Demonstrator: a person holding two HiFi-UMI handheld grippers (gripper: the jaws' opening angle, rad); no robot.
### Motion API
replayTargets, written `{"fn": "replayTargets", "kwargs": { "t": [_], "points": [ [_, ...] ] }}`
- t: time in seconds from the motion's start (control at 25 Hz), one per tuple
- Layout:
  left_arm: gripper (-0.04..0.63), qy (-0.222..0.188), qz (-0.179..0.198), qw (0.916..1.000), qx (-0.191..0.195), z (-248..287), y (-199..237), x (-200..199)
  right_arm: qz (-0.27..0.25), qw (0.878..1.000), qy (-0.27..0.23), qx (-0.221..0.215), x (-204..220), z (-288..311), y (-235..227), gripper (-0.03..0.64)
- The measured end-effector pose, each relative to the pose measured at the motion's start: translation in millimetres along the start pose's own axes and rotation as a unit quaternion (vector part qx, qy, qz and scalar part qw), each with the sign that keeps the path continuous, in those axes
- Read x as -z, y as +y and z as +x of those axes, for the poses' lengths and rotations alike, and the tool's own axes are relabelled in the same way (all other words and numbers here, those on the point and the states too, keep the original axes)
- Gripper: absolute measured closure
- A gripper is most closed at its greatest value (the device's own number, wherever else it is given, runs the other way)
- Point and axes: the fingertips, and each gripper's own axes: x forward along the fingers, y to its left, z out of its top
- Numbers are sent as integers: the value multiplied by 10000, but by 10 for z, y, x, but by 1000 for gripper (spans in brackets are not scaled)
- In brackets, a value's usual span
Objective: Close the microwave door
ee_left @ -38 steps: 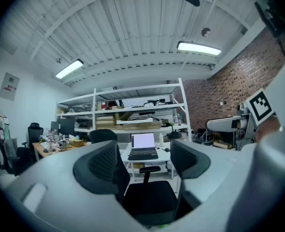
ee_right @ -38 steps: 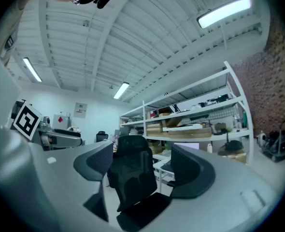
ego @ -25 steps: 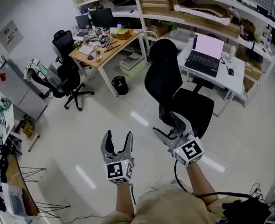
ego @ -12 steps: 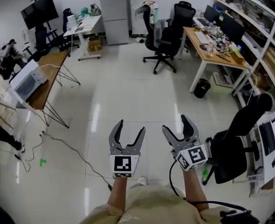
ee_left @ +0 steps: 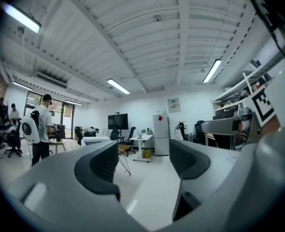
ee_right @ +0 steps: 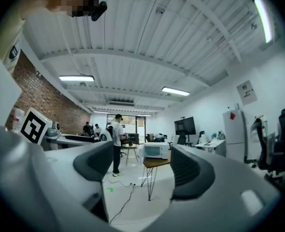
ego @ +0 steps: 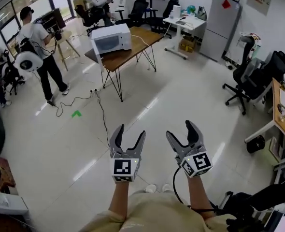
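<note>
My left claw (ego: pixel 131 132) and right claw (ego: pixel 180 130) are both held out over bare floor, jaws apart, nothing between them. Far ahead of them, off to the left, the white microwave (ego: pixel 111 38) sits on a wooden bench (ego: pixel 141 37), well out of reach. Its door is too small to read from here. I judge nothing is done yet: the approach and the push on the door remain.
</note>
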Motion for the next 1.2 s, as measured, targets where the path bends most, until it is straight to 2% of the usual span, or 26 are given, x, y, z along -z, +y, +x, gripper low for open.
{"fn": "replayTargets", "kwargs": {
  "t": [0.2, 0.4, 0.56, 0.68, 0.88, 1.04, 1.2],
  "points": [
    [262, -39, 19, 9973, -738, -98, -459, 108, 230, 9962, -219, -808, 88, -177, -313, 257],
    [264, 19, 221, 9926, -1196, -73, -945, 96, 352, 9906, -367, -1267, 67, -484, -627, 258],
    [265, 187, 383, 9903, -1325, 136, -1447, 151, 607, 9865, -388, -1471, 107, -666, -1063, 258],
    [267, 304, 691, 9893, -1251, 302, -1952, 262, 862, 9830, -431, -1563, 231, -960, -1427, 258],
    [267, 319, 904, 9878, -1225, 360, -2393, 343, 1151, 9786, -551, -1617, 322, -1170, -1751, 262],
    [267, 351, 842, 9883, -1226, 622, -2379, 387, 1164, 9786, -497, -1625, 318, -948, -2019, 272],
    [267, 397, 583, 9884, -1343, 588, -1809, 497, 1046, 9796, -353, -1680, 387, -574, -1687, 272]
  ]
}}
